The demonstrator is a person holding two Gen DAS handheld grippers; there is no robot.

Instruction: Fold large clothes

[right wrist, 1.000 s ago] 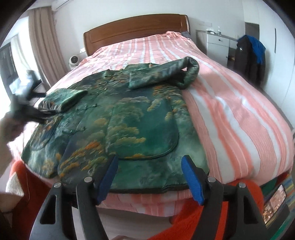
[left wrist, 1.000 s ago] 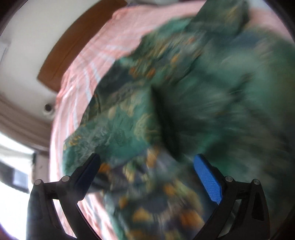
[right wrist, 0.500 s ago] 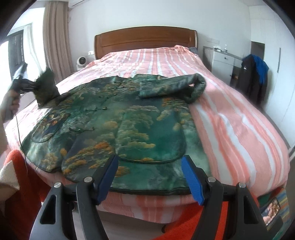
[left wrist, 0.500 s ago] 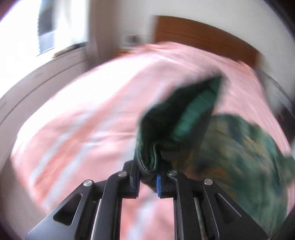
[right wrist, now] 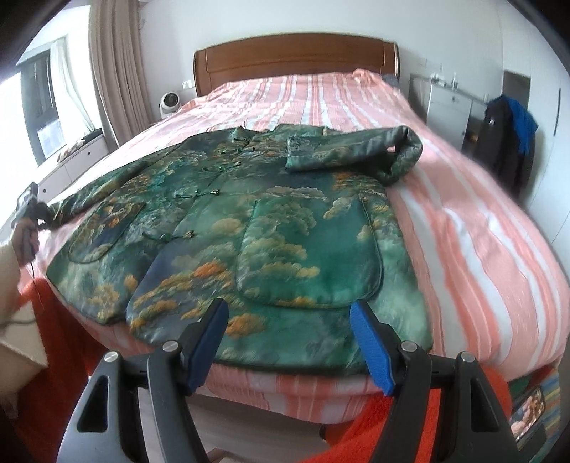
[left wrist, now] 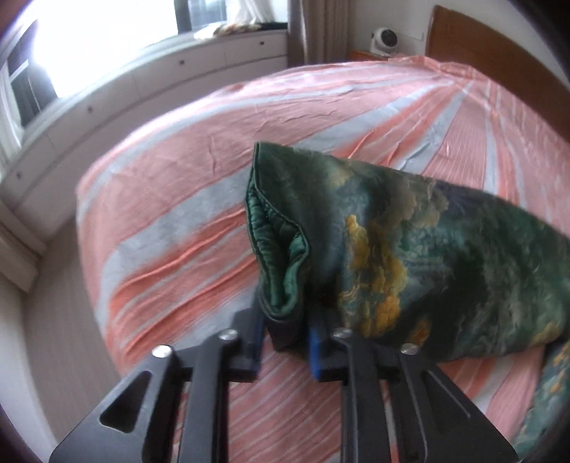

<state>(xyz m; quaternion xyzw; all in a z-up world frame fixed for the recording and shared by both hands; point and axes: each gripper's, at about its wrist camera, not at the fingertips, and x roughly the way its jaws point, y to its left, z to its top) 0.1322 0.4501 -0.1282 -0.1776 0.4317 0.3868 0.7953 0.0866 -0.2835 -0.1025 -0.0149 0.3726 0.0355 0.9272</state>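
Green jacket (right wrist: 249, 228) with golden, perhaps cloud-like motifs; pink-and-white striped bedspread (right wrist: 463, 231).

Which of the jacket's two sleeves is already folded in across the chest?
The sleeve on the picture's right: it doubles back over the jacket, cuff lying near the collar. The other sleeve stretches out sideways, cuff between the left tool's opening jaws.

Bedroom, daylit. Bed (right wrist: 445, 220) under pink-and-white striped cover, brown wooden headboard (right wrist: 295, 60) against white wall. Left of the headboard: small white fan (right wrist: 168, 103), beige curtain (right wrist: 114, 64), bright window (left wrist: 89, 32) above white drawers. Right of the bed: white cabinet (right wrist: 445, 107), dark and blue clothes (right wrist: 509, 142) hanging.
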